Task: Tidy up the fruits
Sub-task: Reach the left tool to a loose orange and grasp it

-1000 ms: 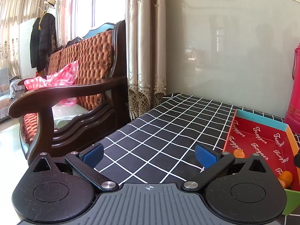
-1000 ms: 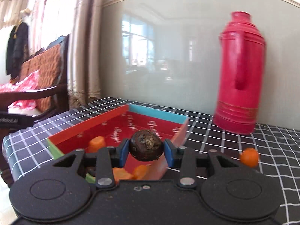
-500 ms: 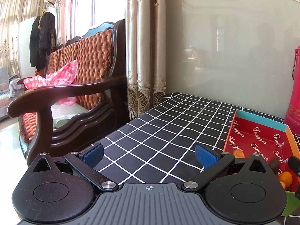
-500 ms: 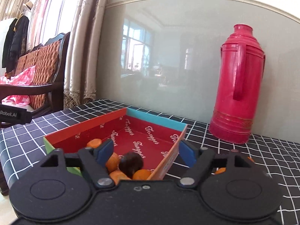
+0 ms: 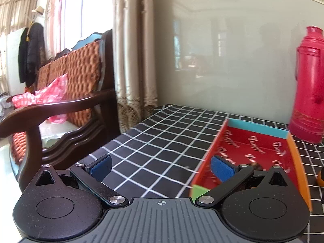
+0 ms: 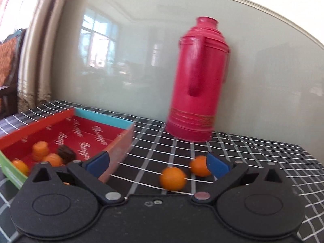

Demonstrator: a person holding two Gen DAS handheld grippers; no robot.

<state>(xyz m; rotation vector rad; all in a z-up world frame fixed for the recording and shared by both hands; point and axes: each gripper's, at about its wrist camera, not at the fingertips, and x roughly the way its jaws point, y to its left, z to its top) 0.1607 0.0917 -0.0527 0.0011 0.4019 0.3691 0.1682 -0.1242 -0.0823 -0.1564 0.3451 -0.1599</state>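
Note:
A red cardboard tray [image 6: 66, 119] with a blue far wall lies on the checked table; it also shows in the left wrist view [image 5: 257, 129]. In it lie several small oranges [image 6: 41, 148] and a dark brown fruit [image 6: 65, 152]. Two more oranges [image 6: 172, 178] [image 6: 199, 165] lie on the cloth right of the tray. My right gripper [image 6: 158, 164] is open and empty, just in front of these two oranges. My left gripper [image 5: 161, 165] is open and empty, over the cloth at the tray's left front corner.
A tall red thermos [image 6: 199, 77] stands behind the tray's right side near the glossy wall; it also shows in the left wrist view [image 5: 308, 85]. A wooden sofa [image 5: 66, 101] with a pink cloth and curtains [image 5: 133, 60] stand left of the table [image 5: 162, 129].
My right gripper opened and dropped the dark brown fruit into the tray, then swung right toward the two loose oranges. My left gripper turned right toward the tray.

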